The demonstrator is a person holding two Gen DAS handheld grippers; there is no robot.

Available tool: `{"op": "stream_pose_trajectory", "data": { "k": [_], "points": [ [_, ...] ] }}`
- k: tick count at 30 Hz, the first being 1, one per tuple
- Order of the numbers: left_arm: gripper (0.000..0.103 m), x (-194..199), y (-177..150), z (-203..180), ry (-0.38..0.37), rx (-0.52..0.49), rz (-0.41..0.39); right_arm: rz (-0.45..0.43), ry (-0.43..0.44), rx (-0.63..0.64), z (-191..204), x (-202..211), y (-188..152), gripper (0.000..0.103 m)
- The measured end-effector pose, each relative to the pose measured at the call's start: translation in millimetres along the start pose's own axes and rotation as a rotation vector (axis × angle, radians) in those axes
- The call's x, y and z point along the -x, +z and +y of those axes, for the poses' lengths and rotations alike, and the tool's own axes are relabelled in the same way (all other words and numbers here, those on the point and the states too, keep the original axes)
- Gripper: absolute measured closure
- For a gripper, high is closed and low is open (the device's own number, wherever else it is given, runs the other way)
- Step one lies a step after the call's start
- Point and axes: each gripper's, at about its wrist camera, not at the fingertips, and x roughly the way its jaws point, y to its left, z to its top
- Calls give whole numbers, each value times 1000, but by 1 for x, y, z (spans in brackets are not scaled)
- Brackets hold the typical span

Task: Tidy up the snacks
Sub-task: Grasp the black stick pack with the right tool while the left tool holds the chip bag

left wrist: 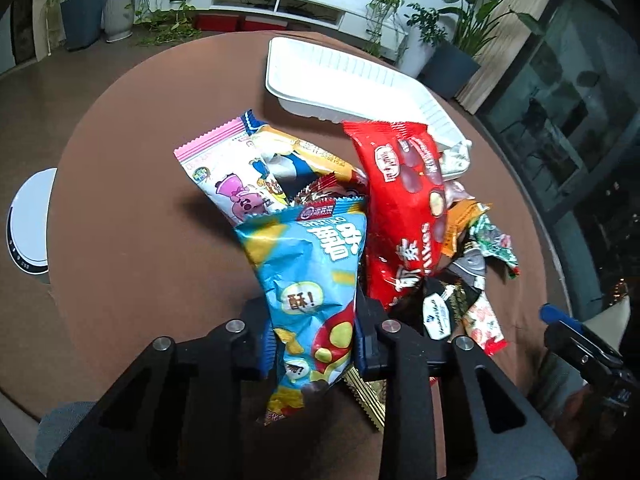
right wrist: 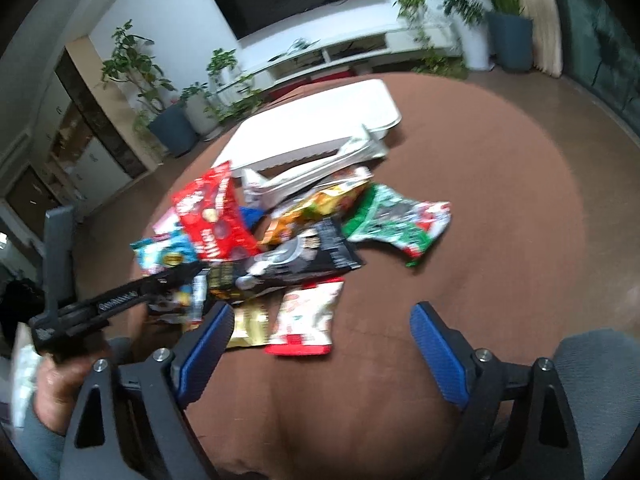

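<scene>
My left gripper (left wrist: 316,340) is shut on the lower end of a light blue chip packet (left wrist: 308,264), which stands up out of the snack pile. Beside it lie a red chocolate bag (left wrist: 404,200) and a pink-edged packet (left wrist: 216,168). A white tray (left wrist: 340,76) sits behind the pile on the round brown table (left wrist: 140,260). My right gripper (right wrist: 324,348) is open above the table's near side. A white and red packet (right wrist: 308,316) lies just ahead of its blue pads (right wrist: 440,352), untouched. The black frame of the left gripper (right wrist: 120,300) reaches into the pile from the left.
The pile also holds a green packet (right wrist: 396,224), a black packet (right wrist: 304,256), an orange packet (right wrist: 316,208) and a gold packet (right wrist: 248,324). The white tray (right wrist: 320,120) lies beyond them. A round white device (left wrist: 30,220) is past the table's left edge. Potted plants (left wrist: 120,8) line the far wall.
</scene>
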Motion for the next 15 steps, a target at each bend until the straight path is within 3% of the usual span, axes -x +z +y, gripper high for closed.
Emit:
{"op": "stream_pose_trajectory", "data": {
  "k": [7, 15],
  "points": [
    [77, 21, -9, 7, -30, 24, -45, 119, 215, -134, 14, -30, 13, 18],
    [77, 34, -22, 12, -87, 32, -67, 207, 227, -208, 25, -76, 26, 23]
  ]
}}
